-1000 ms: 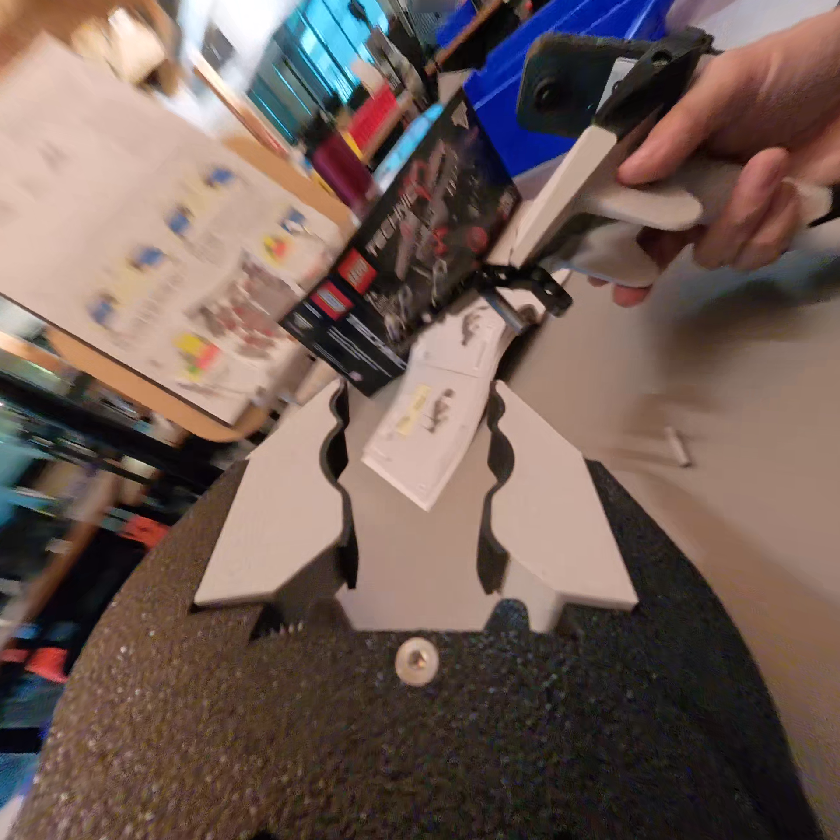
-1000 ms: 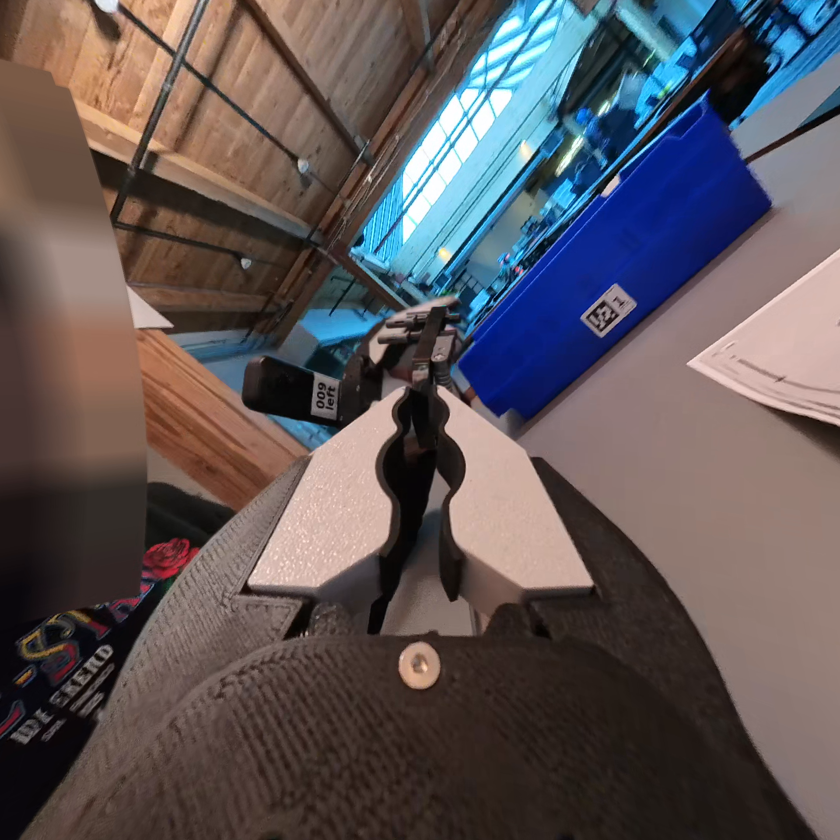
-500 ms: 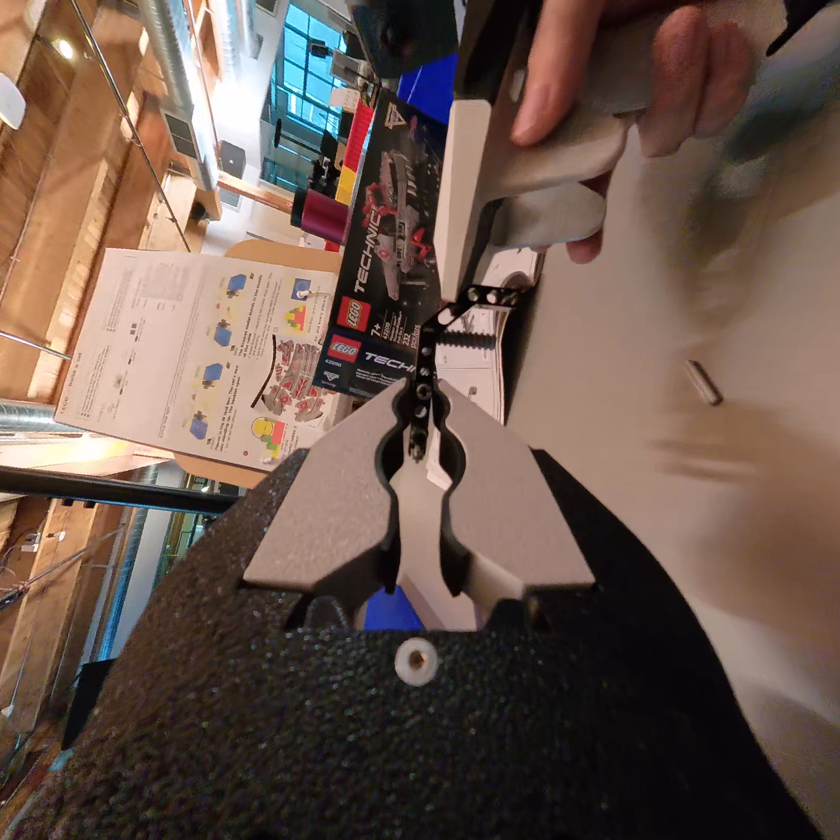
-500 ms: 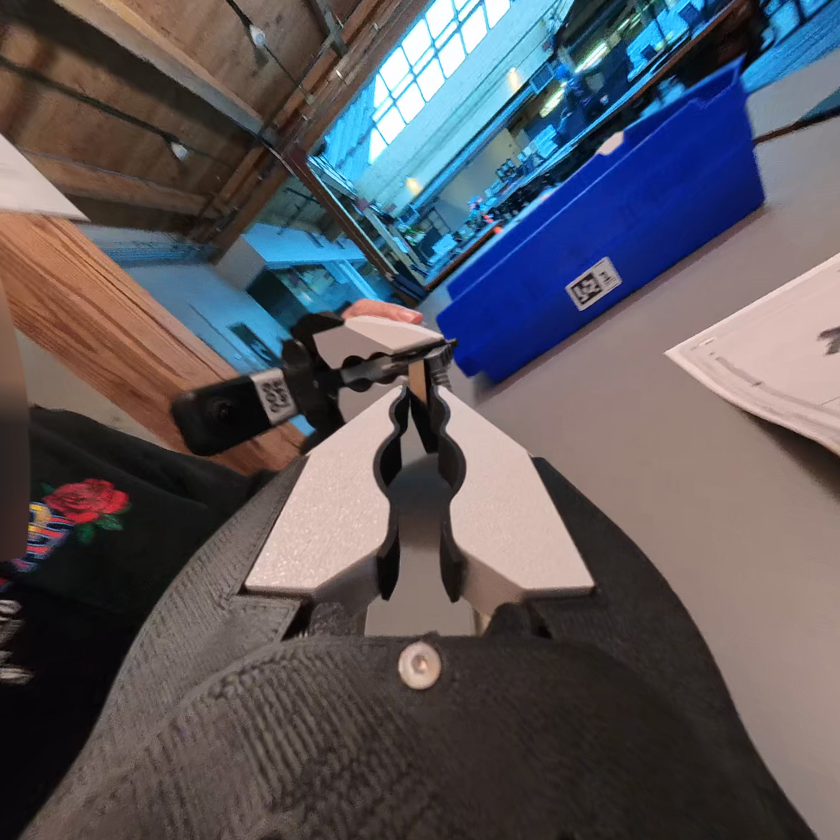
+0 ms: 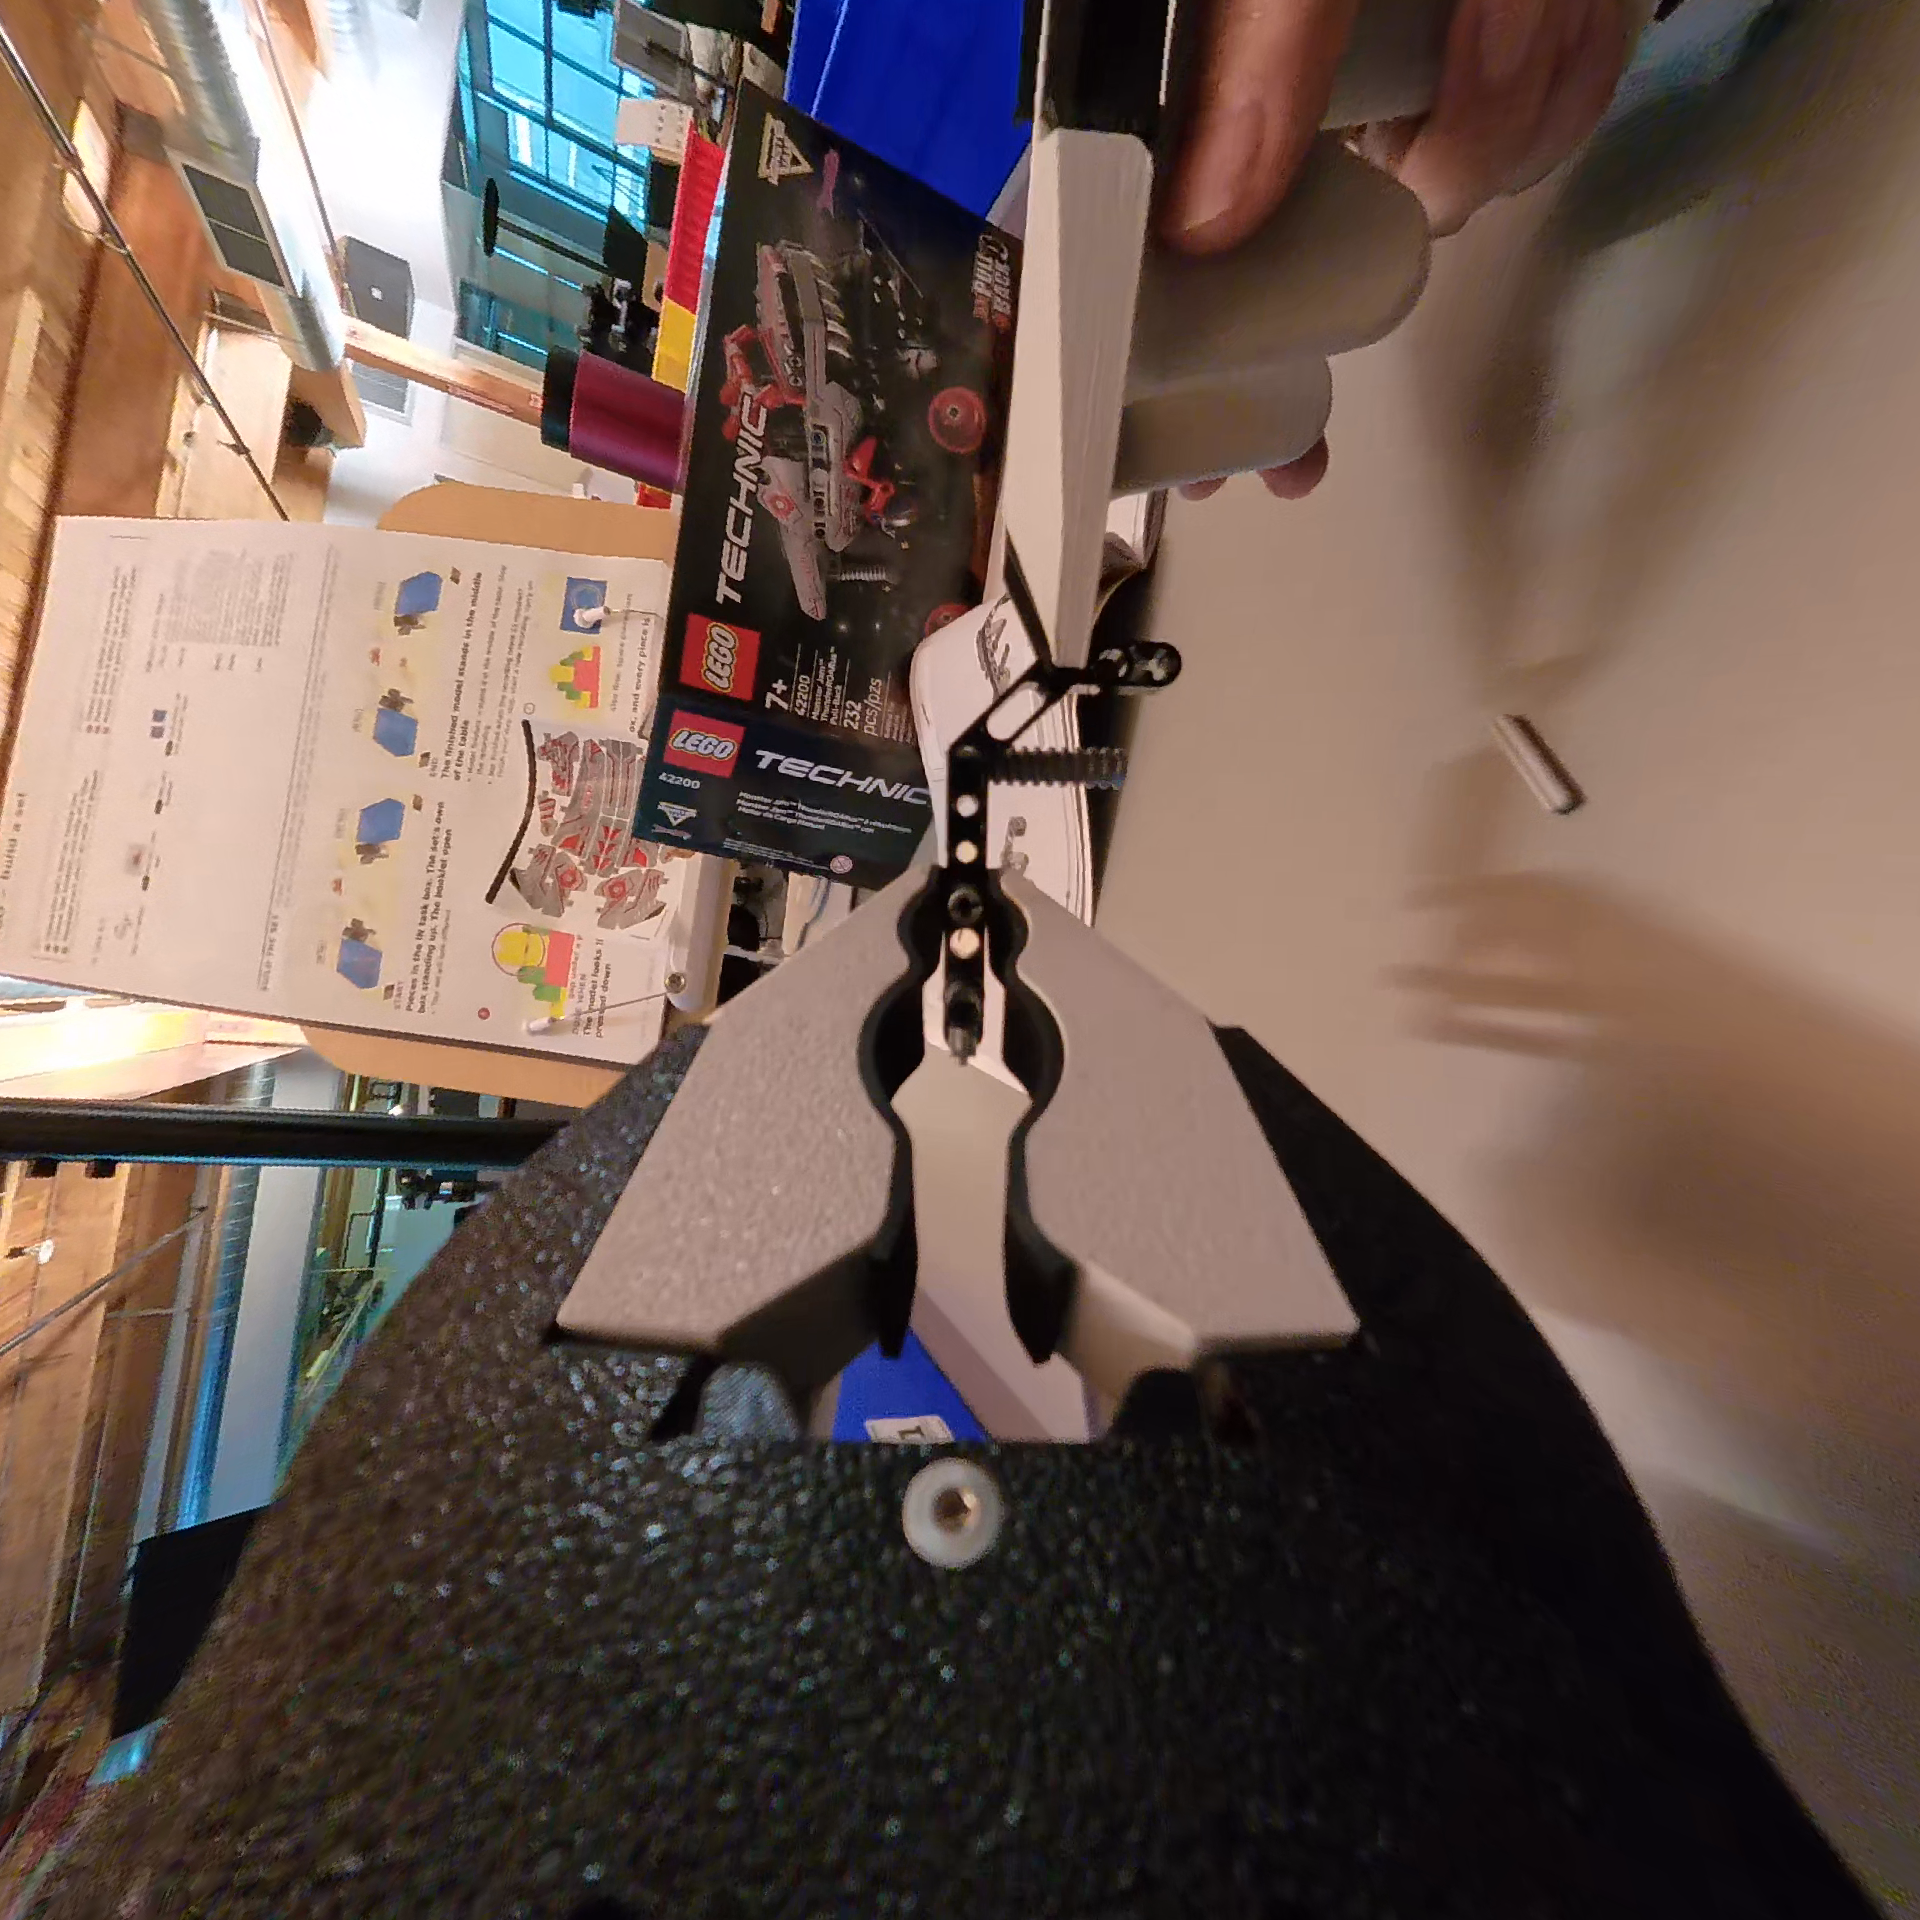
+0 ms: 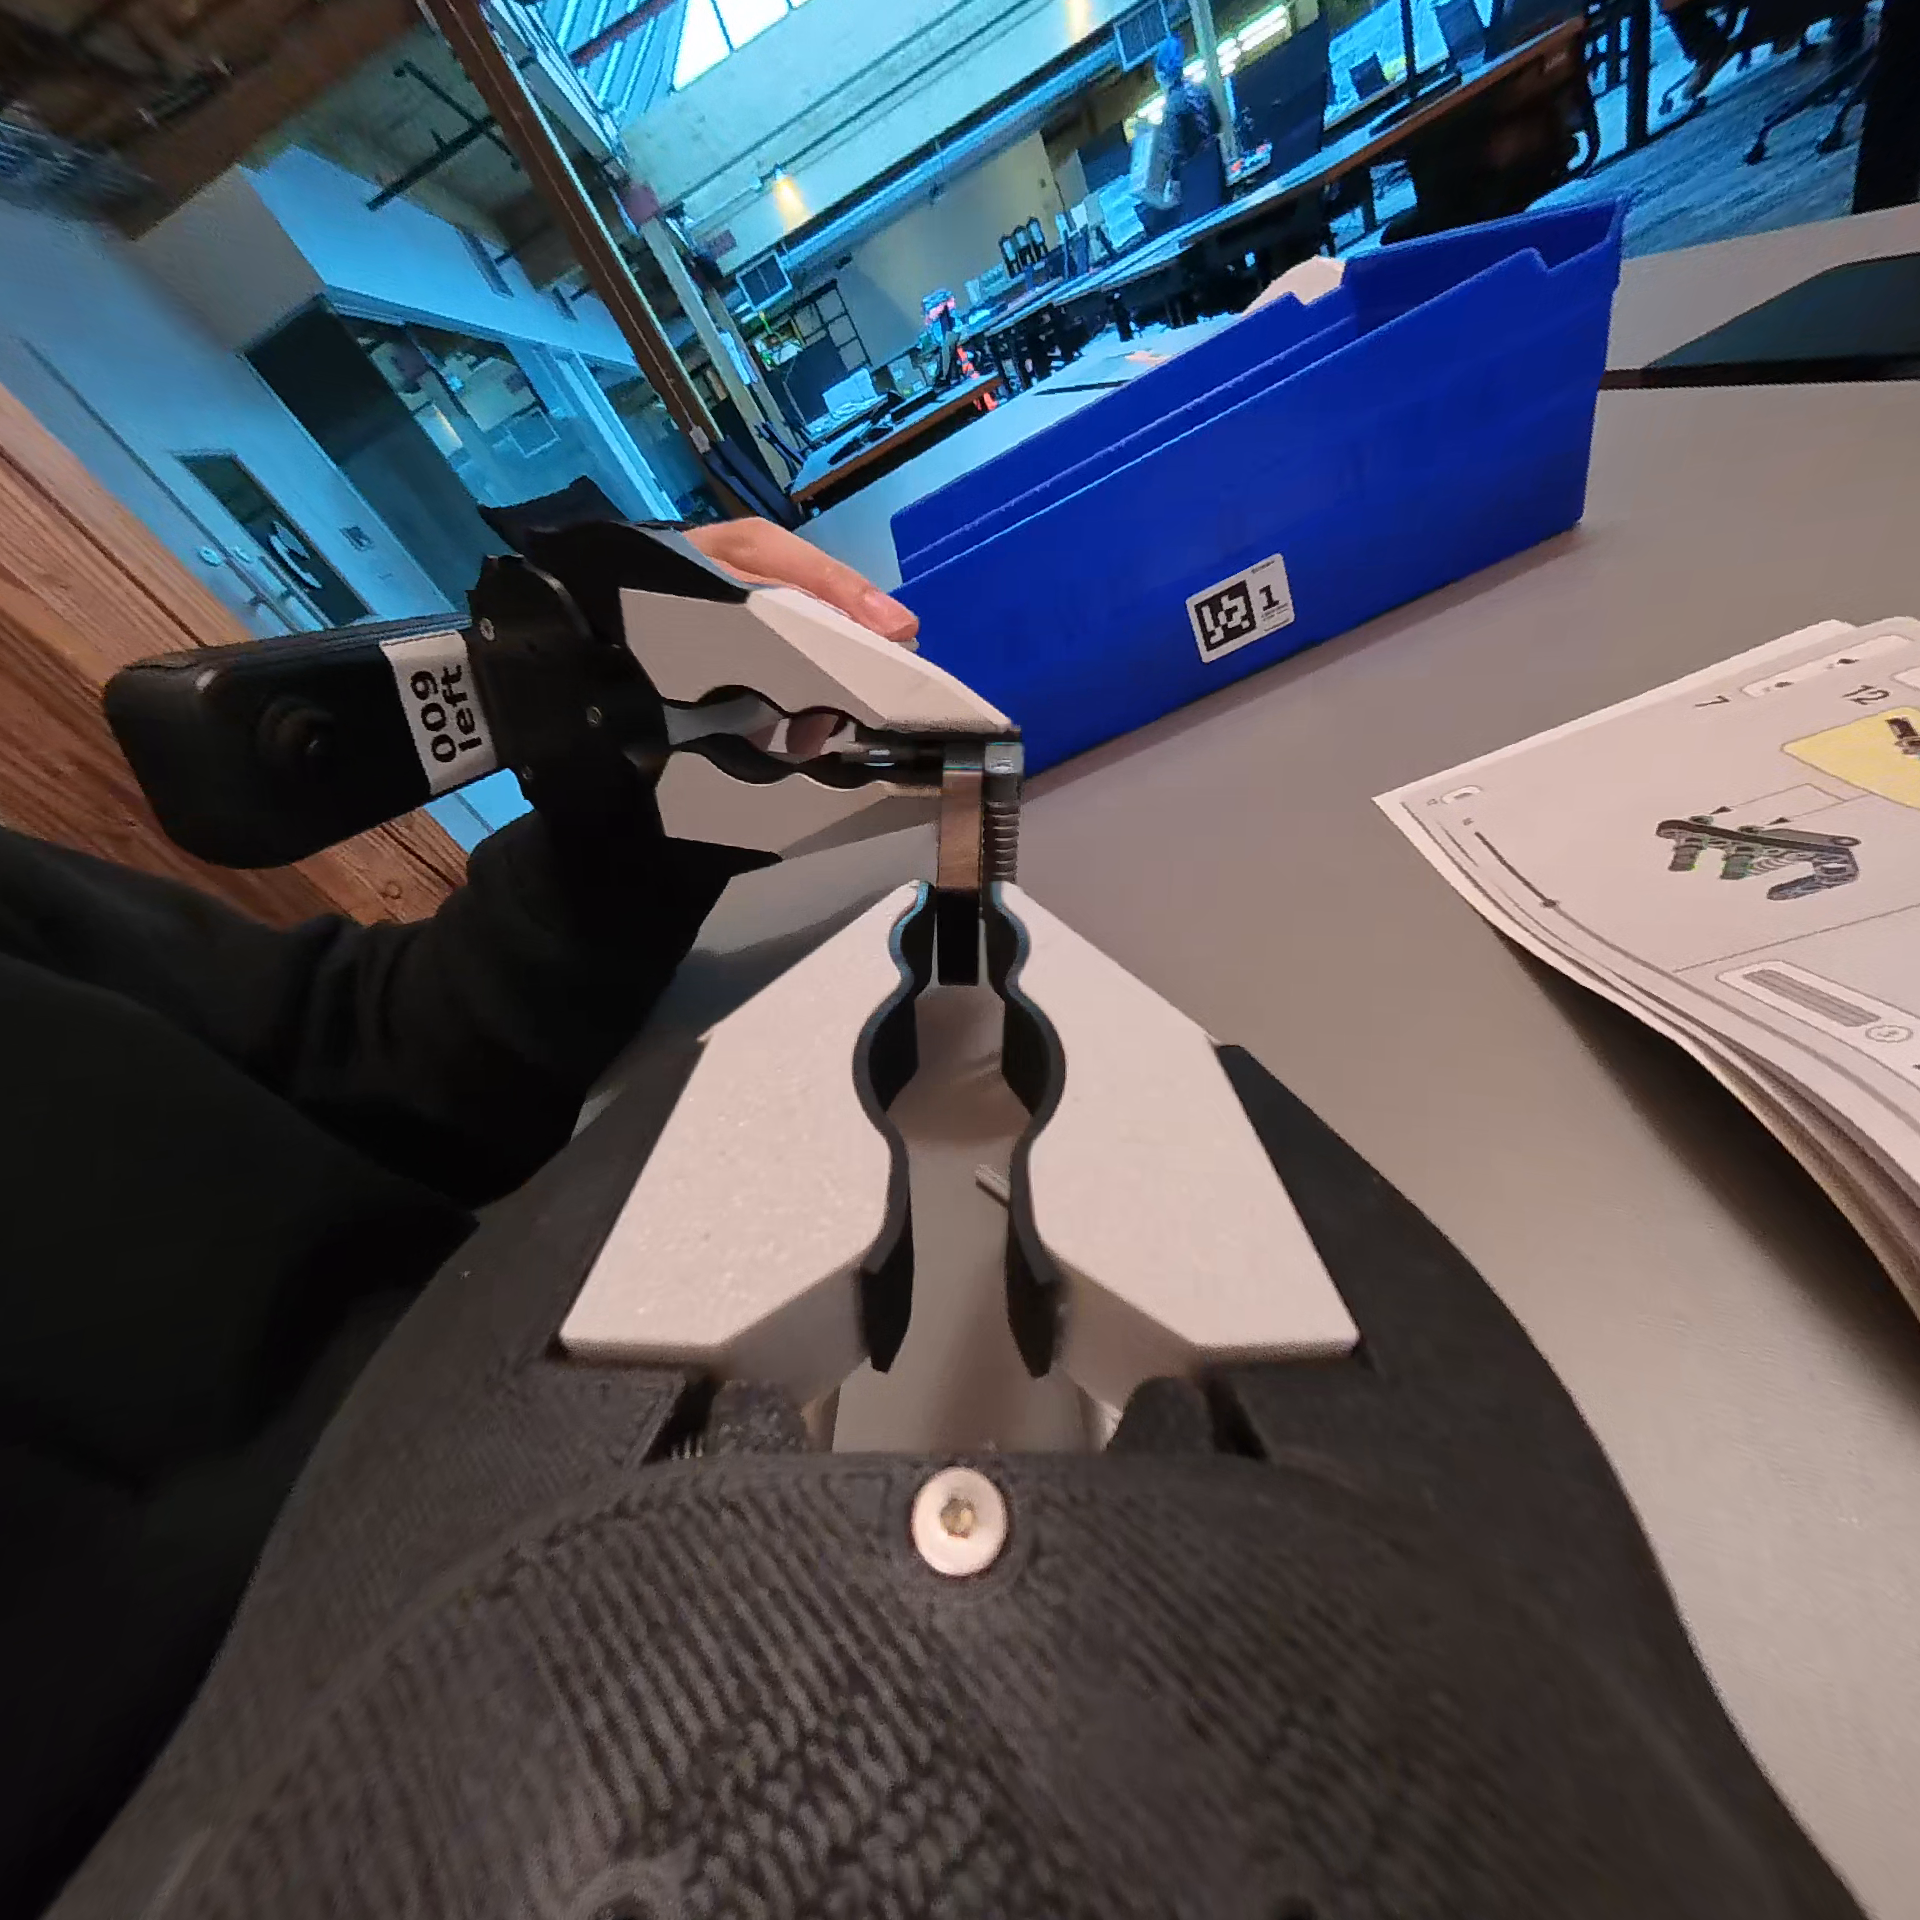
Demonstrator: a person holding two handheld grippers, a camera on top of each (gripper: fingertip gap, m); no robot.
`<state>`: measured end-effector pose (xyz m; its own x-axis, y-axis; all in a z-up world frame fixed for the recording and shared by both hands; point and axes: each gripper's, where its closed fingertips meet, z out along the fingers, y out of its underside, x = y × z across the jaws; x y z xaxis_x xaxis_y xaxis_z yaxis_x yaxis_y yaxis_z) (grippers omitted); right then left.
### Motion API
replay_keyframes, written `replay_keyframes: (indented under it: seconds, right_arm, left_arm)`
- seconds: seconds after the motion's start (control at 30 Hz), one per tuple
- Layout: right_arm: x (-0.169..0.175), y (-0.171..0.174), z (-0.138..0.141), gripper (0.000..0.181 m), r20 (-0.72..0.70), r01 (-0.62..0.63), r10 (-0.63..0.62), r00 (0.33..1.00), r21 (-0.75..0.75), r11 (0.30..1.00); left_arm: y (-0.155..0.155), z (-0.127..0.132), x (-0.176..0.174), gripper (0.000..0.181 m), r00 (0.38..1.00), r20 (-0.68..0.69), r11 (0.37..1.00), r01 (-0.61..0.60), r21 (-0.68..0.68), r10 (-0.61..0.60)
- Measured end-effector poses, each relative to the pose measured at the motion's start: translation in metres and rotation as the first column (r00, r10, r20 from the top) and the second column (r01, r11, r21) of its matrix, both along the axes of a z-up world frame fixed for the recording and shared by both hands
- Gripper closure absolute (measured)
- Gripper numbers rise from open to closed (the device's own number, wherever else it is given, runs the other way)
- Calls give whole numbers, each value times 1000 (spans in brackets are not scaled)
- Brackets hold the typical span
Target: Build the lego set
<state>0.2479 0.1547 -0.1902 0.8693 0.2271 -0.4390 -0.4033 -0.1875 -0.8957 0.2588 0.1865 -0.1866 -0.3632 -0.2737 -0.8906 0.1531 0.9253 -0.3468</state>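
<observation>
A black angled Technic beam (image 5: 966, 810) with a dark coil spring (image 5: 1060, 769) on it is held in the air between both grippers. My left gripper (image 5: 961, 894) is shut on the beam's long arm. My right gripper (image 6: 958, 904) is shut on the beam's (image 6: 961, 831) other end, with the spring (image 6: 1003, 831) just beside its tips. The left gripper (image 6: 977, 743) reaches in from the left in the right wrist view. The right gripper (image 5: 1049, 649) comes down from the top in the left wrist view, with a hand on it.
A small grey pin (image 5: 1538, 764) lies loose on the grey table (image 6: 1351, 1039). An open instruction booklet (image 6: 1714, 883) lies at the right. A blue bin (image 6: 1299, 499) stands behind. The black set box (image 5: 831, 499) and a printed sheet (image 5: 312, 769) stand beyond the beam. Across from one pair of fingers to the other is roughly 4 cm. The small grey pin (image 5: 1538, 764) sits 9 cm or so from the ends of my right fingers. My right wrist view (image 6: 995, 1183) looks at it from another angle.
My left gripper was open and empty a second ago; it has closed on the beam that the right gripper holds. Both grippers have rotated, and the right view is now level.
</observation>
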Motion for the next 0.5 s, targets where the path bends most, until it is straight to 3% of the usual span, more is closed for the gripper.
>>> replay_keyframes:
  seconds: [0.13, 0.2, 0.5]
  right_arm:
    - [2, 1, -4, 168, 12, 12, -12, 1000, -19, 1000]
    - [1, 1, -4, 176, 17, 6, -6, 1000, -17, 1000]
    - [-6, 2, -6, 176, 22, -31, 32, 999, -32, 999]
  left_arm:
    - [-2, -1, 0, 176, 1000, -7, 1000, 7, -12, -7]
    - [-1, -2, 1, 176, 1000, -8, 1000, 3, -8, -3]
    - [-2, -3, 1, 176, 1000, -11, 1000, 12, -29, -13]
